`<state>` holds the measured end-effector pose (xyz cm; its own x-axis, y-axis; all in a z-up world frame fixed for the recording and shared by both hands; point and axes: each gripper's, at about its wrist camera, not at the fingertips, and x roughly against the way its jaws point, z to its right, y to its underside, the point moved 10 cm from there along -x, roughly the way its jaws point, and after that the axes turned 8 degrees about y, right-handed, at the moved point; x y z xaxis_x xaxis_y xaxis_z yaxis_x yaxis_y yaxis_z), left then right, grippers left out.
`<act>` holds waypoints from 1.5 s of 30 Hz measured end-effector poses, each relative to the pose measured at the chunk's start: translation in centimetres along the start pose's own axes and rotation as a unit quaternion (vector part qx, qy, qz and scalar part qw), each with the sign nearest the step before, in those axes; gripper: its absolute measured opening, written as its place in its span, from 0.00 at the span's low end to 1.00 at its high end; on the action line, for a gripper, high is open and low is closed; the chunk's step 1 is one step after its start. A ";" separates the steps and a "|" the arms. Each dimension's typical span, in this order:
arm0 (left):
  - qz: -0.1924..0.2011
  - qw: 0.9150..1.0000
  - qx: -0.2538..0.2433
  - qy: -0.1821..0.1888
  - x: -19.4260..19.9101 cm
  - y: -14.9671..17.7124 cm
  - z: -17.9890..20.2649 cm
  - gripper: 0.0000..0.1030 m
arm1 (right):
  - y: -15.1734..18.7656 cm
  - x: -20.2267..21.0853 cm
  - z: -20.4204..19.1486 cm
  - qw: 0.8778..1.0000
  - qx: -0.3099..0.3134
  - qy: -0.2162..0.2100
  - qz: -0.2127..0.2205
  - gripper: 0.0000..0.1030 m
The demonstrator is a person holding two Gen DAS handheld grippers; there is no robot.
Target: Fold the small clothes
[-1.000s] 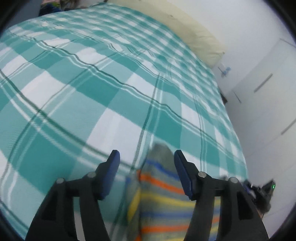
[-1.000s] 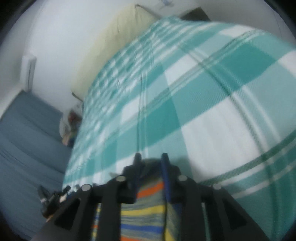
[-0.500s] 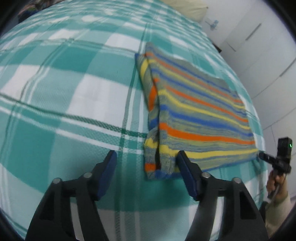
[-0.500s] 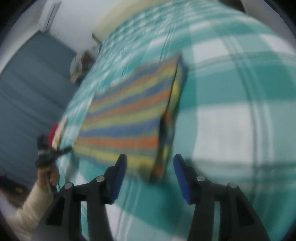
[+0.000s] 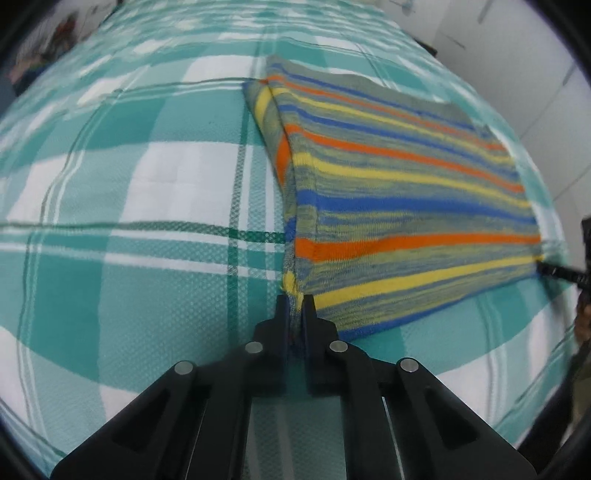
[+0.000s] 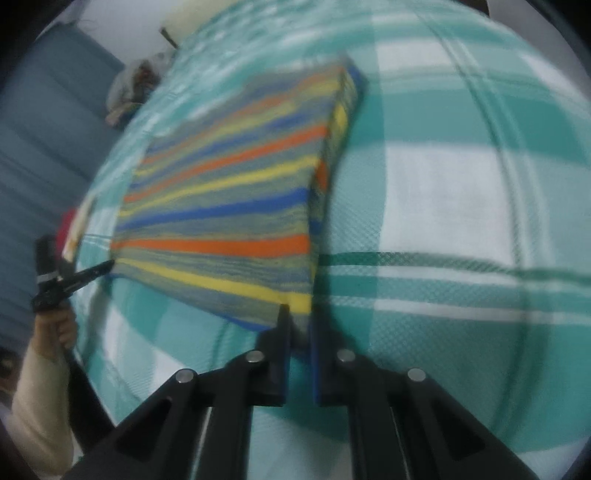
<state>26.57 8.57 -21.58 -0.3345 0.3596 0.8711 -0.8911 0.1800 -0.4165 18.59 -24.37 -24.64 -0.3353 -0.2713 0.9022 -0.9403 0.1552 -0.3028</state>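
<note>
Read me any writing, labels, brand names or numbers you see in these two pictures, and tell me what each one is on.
None: no readable text in either view.
Striped garment: stripes only, no tag or print visible.
Checked bedspread: pattern only.
Left gripper and right gripper: plain black, no markings.
Clutter beside the bed in the right wrist view: too blurred to read.

Teal-and-white checked bedspread point(image 5: 155, 206) covering bed; cream pillow point(image 6: 184, 26) lying at far end; blue-grey curtain point(image 6: 40, 140) hanging beside bed.
</note>
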 end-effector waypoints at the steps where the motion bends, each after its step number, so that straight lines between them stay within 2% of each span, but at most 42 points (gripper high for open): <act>1: 0.004 1.000 -0.004 -0.004 0.3 0.1 0.0 0.07 | -0.1 -0.3 0.0 1.000 -0.001 0.001 0.002 0.08; 3: 0.007 1.000 -0.003 -0.014 1.2 0.3 0.0 0.21 | -0.1 0.0 0.1 1.000 -0.005 -0.002 0.011 0.08; 4: 0.014 1.000 -0.004 -0.024 2.0 0.5 0.0 0.31 | 0.0 0.4 0.2 1.000 -0.003 -0.003 0.016 0.09; 5: 0.025 0.999 -0.010 -0.036 2.9 0.6 0.2 0.38 | 0.1 0.7 -0.1 1.000 0.001 -0.003 0.019 0.13; 6: 0.040 0.998 -0.020 -0.043 3.9 0.6 0.6 0.52 | 0.3 1.1 -0.2 1.000 0.009 -0.001 0.024 0.22; 7: 0.055 0.997 -0.028 -0.045 4.8 0.5 1.0 0.62 | 0.6 1.6 -0.3 1.000 0.013 0.006 0.028 0.26; 9: 0.091 0.994 -0.045 -0.045 6.5 0.0 2.8 0.71 | 0.8 3.0 -0.4 0.998 0.023 0.030 0.052 0.32; 11: 0.114 0.991 -0.059 -0.036 7.0 -0.5 4.7 0.74 | 0.4 4.8 -0.9 0.993 0.043 0.059 0.096 0.32; 13: 0.128 0.989 -0.075 -0.028 6.5 -1.1 7.0 0.80 | -0.1 5.9 -2.2 0.988 0.061 0.064 0.128 0.32; 17: 0.144 0.985 -0.091 -0.013 3.8 -2.1 11.0 0.80 | -1.2 5.9 -6.8 0.984 0.088 0.011 0.154 0.32; 19: 0.135 0.986 -0.093 -0.012 1.5 -2.0 11.9 0.80 | -1.3 4.6 -8.4 0.983 0.098 -0.007 0.158 0.32; 21: 0.099 0.990 -0.093 -0.032 -0.9 -0.9 11.7 0.80 | -0.8 2.3 -7.7 0.984 0.103 0.003 0.143 0.32; 22: 0.076 0.992 -0.094 -0.040 -2.1 0.1 11.4 0.80 | -0.1 0.7 -6.4 0.987 0.099 0.024 0.122 0.32; 23: 0.073 0.991 -0.099 -0.044 -2.3 0.8 11.4 0.80 | 0.4 0.1 -5.7 0.989 0.093 0.028 0.112 0.29; 25: 0.084 0.988 -0.115 -0.053 -1.4 1.7 11.7 0.82 | 1.6 0.8 -4.5 0.989 0.074 0.001 0.130 0.28; 28: 0.088 0.988 -0.113 -0.050 0.1 2.6 12.6 0.82 | 3.2 2.3 -3.3 0.989 0.057 -0.004 0.135 0.28; 29: 0.097 0.988 -0.111 -0.040 0.6 2.7 13.2 0.82 | 3.7 2.7 -3.0 0.989 0.054 0.009 0.140 0.32; 30: 0.115 0.987 -0.107 -0.027 1.5 2.9 14.3 0.83 | 4.1 3.2 -2.8 0.987 0.056 0.028 0.150 0.43; 31: 0.128 0.986 -0.106 -0.021 1.9 3.2 14.9 0.89 | 4.6 4.1 -2.8 0.981 0.062 0.048 0.177 0.50; 32: 0.141 0.984 -0.105 -0.019 2.2 3.1 15.6 0.92 | 5.0 4.7 -2.8 0.977 0.066 0.059 0.196 0.62; 33: 0.156 0.982 -0.107 -0.020 2.4 3.0 16.3 0.96 | 5.4 5.7 -2.7 0.968 0.066 0.085 0.229 0.68; 34: 0.173 0.978 -0.111 -0.023 2.6 3.1 16.8 0.96 | 5.7 6.1 -2.6 0.963 0.064 0.101 0.240 0.68; 36: 0.179 0.977 -0.112 -0.030 1.8 3.2 17.2 0.97 | 5.7 6.6 -2.6 0.956 0.066 0.141 0.248 0.68; 38: 0.146 0.982 -0.112 -0.043 -0.7 3.8 16.9 0.97 | 5.9 6.1 -2.1 0.950 0.065 0.182 0.246 0.70; 41: 0.120 0.985 -0.114 -0.051 -2.9 4.2 16.2 1.00 | 6.9 3.9 -1.2 0.958 0.046 0.186 0.215 0.77; 45: 0.113 0.988 -0.100 -0.030 -3.1 4.0 16.0 1.00 | 7.1 2.9 -1.5 0.947 0.073 0.227 0.215 0.85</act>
<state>19.14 -6.42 -21.78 -0.5415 0.3576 0.7609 -0.7149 0.2804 -0.6405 11.00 -22.65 -23.72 -0.6602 0.2289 0.7153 -0.7321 0.0162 -0.6810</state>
